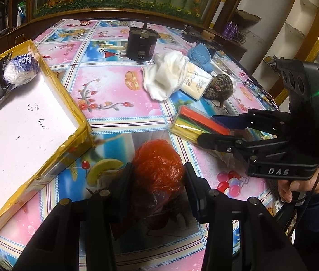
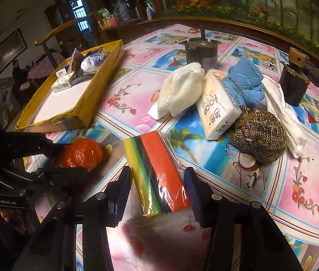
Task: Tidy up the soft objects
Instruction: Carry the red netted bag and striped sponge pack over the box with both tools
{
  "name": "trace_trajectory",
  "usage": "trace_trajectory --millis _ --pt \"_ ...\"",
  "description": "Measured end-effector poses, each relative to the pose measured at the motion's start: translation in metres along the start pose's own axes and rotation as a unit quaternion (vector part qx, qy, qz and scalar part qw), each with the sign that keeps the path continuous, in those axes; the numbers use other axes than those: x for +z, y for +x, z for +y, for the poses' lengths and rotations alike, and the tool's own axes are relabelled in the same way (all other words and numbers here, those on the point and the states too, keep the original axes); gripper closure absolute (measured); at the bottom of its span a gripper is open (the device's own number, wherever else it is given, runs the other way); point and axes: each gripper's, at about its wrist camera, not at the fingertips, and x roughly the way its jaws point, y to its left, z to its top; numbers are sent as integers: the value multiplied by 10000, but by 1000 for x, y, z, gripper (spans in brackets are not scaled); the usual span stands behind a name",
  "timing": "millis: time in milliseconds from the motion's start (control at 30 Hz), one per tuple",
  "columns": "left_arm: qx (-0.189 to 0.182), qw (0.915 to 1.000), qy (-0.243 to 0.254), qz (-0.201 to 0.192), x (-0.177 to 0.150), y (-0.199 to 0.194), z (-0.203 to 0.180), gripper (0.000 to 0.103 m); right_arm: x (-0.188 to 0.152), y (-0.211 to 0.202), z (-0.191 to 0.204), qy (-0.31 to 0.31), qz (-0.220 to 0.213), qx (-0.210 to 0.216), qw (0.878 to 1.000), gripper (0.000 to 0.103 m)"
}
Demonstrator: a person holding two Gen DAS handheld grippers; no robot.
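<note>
A crumpled orange-red plastic bag [image 1: 157, 164] rests on the patterned tablecloth, and my left gripper [image 1: 158, 180] is shut on it, one finger against each side. To its right lies a wrapped pack of coloured sheets [image 2: 157, 169]. My right gripper [image 2: 157, 185] straddles the pack's near end, both pads touching its wrap. The left wrist view shows the right gripper [image 1: 206, 128] from the side, held by a hand. The left gripper [image 2: 73, 160] on the bag also appears at the left of the right wrist view.
A shallow box with a yellow taped rim [image 1: 78, 113] stands at the left, holding a blue-and-white wrapped ball [image 1: 21, 67] and small packs. Farther back lie a white cloth [image 2: 179, 90], a tissue pack [image 2: 218, 106], a blue knit [image 2: 245, 83], a brown knit [image 2: 258, 140] and a black cylinder [image 1: 141, 43].
</note>
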Motion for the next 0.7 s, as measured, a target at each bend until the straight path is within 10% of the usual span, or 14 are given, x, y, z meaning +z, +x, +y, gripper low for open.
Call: trace_trajectory --millis 700 --pt "-5 9999 109 -86 -1 -5 -5 61 -9 -8 13 -200 -111 -518 9984 57"
